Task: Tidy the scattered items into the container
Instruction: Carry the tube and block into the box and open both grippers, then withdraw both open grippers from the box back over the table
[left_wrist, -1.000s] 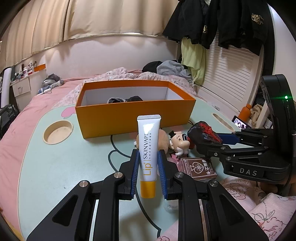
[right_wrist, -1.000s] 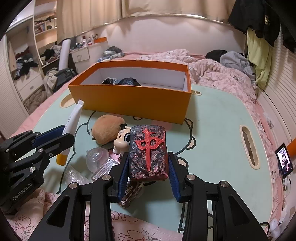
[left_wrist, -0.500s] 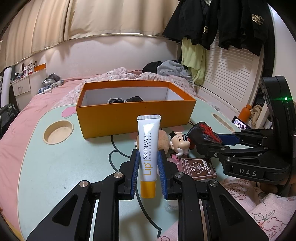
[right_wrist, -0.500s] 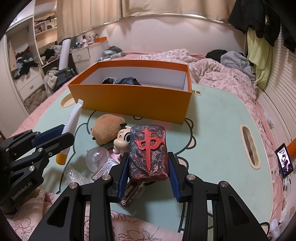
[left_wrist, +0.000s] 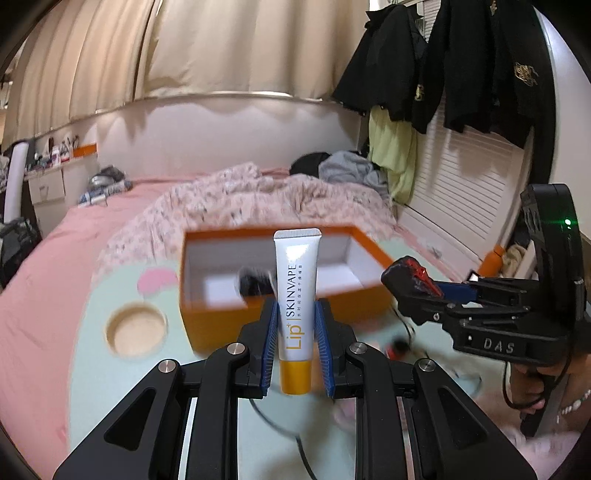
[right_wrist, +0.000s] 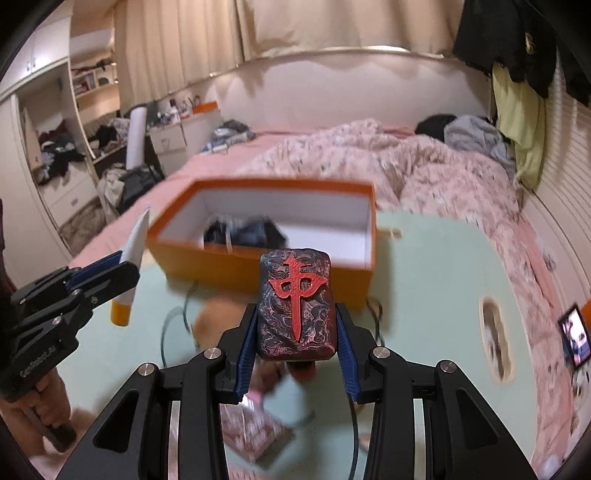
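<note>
My left gripper (left_wrist: 297, 341) is shut on a white lip-balm tube (left_wrist: 296, 295) with an orange cap, held upright above the table. My right gripper (right_wrist: 297, 334) is shut on a dark block (right_wrist: 297, 304) marked with a red character. Ahead of both stands the open orange box (left_wrist: 218, 325) (right_wrist: 207, 266), white inside, with dark items (right_wrist: 245, 232) lying in it. In the right wrist view the left gripper (right_wrist: 99, 275) with its tube (right_wrist: 131, 258) hangs at the left. In the left wrist view the right gripper (left_wrist: 436, 291) with the block (left_wrist: 410, 275) hangs at the right.
The pale green table (right_wrist: 424, 266) has a round cup recess (left_wrist: 135, 328) at the left and a slot (right_wrist: 495, 336) at the right. Blurred small items (right_wrist: 255, 428) and a black cable (right_wrist: 173, 325) lie below the grippers. A pink bed with a rumpled quilt (right_wrist: 406, 166) lies behind.
Both grippers have risen with their loads and moved toward the orange box, which now sits lower in both views. The toys on the table have dropped beneath the fingers.
</note>
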